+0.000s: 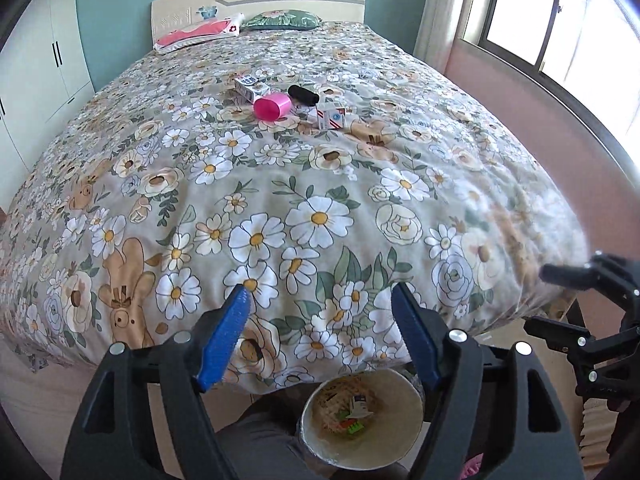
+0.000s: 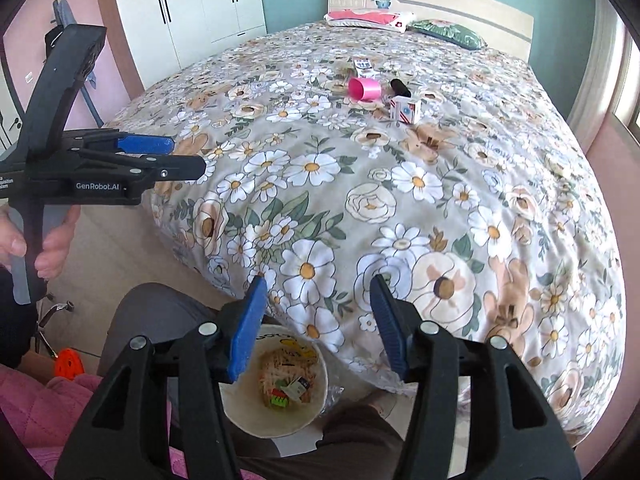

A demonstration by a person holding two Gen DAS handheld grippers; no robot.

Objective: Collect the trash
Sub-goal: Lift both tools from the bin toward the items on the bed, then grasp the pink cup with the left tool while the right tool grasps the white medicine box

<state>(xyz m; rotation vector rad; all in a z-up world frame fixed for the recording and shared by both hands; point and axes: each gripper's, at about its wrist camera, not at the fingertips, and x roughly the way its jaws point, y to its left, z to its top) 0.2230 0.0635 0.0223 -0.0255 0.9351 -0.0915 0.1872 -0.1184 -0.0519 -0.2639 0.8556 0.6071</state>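
Hovering above the bin [image 1: 362,420]: left gripper [image 1: 320,316], right gripper [image 2: 318,308], both empty, agape.

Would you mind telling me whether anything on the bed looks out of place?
Yes: a small cluster sits mid-bed on the floral bedspread: a pink cup tipped on its side, a black roll, and two small cartons. Nothing looks spilled.
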